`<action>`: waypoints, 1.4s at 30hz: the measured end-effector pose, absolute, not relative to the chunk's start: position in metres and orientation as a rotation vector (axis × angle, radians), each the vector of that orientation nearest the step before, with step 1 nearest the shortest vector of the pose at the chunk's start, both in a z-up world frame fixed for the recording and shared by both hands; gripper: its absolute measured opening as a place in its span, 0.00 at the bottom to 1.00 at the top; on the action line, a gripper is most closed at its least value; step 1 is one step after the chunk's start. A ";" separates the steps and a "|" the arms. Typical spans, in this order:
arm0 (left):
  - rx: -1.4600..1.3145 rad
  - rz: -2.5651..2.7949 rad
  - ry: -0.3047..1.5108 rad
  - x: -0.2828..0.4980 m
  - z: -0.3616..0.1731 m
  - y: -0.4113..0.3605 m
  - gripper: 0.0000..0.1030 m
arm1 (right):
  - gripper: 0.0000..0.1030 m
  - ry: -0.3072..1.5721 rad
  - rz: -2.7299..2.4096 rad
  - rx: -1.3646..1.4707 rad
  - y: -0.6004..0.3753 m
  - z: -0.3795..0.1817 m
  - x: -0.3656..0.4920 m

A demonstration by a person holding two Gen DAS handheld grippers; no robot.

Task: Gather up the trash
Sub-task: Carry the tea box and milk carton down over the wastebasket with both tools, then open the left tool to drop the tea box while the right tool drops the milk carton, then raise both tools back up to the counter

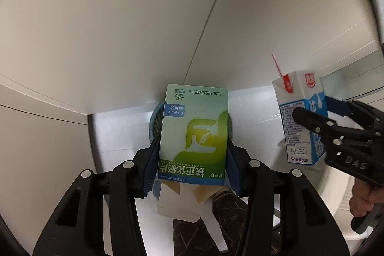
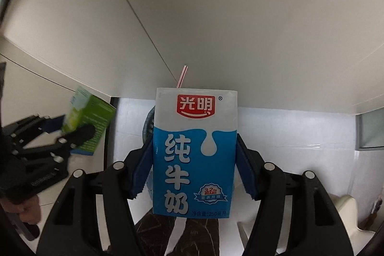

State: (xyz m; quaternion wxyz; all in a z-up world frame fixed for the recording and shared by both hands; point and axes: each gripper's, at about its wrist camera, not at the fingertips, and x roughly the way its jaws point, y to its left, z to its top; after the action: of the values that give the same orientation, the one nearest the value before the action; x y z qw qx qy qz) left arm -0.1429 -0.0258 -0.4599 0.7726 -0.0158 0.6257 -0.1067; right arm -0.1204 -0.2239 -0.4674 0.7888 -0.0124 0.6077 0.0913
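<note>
My left gripper [image 1: 192,155] is shut on a green and white medicine box [image 1: 194,133], held upright with its bottom flaps open. My right gripper [image 2: 195,164] is shut on a blue and white milk carton [image 2: 195,152] with a pink straw [image 2: 182,77] in its top. A dark mesh trash bin [image 1: 154,121] shows partly behind the box; it also shows behind the carton in the right wrist view [image 2: 147,124]. The carton [image 1: 300,119] and right gripper [image 1: 309,121] show at the right of the left wrist view. The box [image 2: 88,121] and left gripper [image 2: 69,131] show at the left of the right wrist view.
A pale wall with a seam [image 1: 211,11] fills the upper part of both views. A white tiled floor [image 2: 288,133] lies below. A dark patterned surface [image 2: 192,236] sits under the grippers. A white object [image 2: 345,210] lies at the lower right.
</note>
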 end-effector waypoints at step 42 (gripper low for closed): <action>-0.121 -0.090 1.379 -0.139 -0.600 0.016 0.82 | 0.83 1.380 0.263 -0.038 -0.199 -0.599 -0.099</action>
State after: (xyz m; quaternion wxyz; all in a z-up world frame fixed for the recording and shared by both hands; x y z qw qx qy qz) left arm -0.1392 0.0157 -0.6002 0.7690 -0.0559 0.6355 -0.0417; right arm -0.0991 -0.1986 -0.5990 0.7630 -0.0174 0.6347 0.1210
